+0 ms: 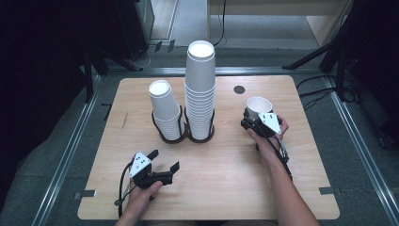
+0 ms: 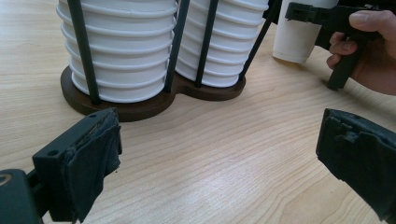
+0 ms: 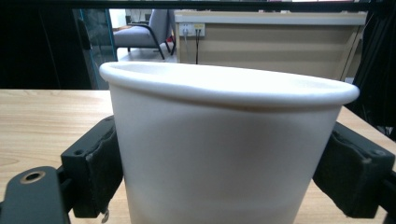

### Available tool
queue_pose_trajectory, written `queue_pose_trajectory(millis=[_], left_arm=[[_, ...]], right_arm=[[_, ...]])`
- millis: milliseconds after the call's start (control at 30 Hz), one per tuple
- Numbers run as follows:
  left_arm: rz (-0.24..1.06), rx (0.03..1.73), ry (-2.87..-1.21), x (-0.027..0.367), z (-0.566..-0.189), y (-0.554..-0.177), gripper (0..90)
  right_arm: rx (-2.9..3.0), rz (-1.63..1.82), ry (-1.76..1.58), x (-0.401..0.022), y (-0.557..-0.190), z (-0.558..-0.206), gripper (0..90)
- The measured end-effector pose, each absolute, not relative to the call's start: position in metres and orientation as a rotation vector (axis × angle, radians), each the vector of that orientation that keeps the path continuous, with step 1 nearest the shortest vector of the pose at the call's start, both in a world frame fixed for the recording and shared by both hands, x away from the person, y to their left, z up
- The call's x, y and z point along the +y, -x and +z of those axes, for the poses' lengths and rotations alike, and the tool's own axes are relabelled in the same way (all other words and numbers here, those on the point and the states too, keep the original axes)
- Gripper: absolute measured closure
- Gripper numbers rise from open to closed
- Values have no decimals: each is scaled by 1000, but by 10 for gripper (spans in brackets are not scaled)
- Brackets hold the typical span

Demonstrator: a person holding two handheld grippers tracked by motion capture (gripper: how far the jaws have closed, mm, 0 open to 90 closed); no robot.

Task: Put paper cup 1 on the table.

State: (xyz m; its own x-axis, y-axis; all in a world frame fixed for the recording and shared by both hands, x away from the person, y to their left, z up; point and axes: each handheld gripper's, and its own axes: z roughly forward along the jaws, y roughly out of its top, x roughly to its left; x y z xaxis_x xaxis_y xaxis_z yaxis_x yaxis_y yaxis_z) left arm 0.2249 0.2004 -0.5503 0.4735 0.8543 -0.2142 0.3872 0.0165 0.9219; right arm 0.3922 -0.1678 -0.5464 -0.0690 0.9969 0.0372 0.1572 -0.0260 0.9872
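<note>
Sitting low on the near left of the wooden table (image 1: 221, 188), the left gripper (image 1: 165, 161) is held in the person's left hand (image 1: 143, 190). Its two black jaws stand wide apart with nothing between them. In the left gripper view the jaws point at the cup holder (image 2: 154, 100), with bare wood between them.

Next comes the dark brown cup holder (image 1: 184, 137), near the middle of the table. It has two round spots side by side, with thin black bars standing up around them. The left spot holds a short stack of white cups (image 1: 164, 108), which leans a little to the left. The right spot holds a tall stack of white cups (image 1: 200, 87), which stands straight up. All those cups are upside down.

A small dark round spot (image 1: 239, 89) is in the table top, behind and to the right of the tall stack.

Farther right is one single white cup (image 1: 259, 106). It stands on the table with its open end up, well apart from the holder. The right gripper (image 1: 253, 118), held in the person's right hand (image 1: 270, 136), has this cup between its jaws. In the right gripper view the cup (image 3: 229, 149) sits between two black pads (image 3: 100, 172), one on each side. The pads look right up against the cup, but I cannot tell if they are squeezing it.
</note>
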Motion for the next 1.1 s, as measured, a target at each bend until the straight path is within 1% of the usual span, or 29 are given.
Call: queue_pose_trajectory(millis=[667,733,900,1100], left_arm=[[511,1108,-1588,200,-550,-225,3],[511,1110,-1588,200,-550,-225,3],[510,1109,-1587,200,-550,-225,4],[498,1110,-1581,201,-550,-226,3]], right_arm=[[1445,1177,-1301,-164,-384,-545,99],[1455,1184,-1305,-164,-383,-545,85],[1468,1240,-1307,-165,-381,-538,0],[1463,1243,-1345,-167,-377,-534,0]])
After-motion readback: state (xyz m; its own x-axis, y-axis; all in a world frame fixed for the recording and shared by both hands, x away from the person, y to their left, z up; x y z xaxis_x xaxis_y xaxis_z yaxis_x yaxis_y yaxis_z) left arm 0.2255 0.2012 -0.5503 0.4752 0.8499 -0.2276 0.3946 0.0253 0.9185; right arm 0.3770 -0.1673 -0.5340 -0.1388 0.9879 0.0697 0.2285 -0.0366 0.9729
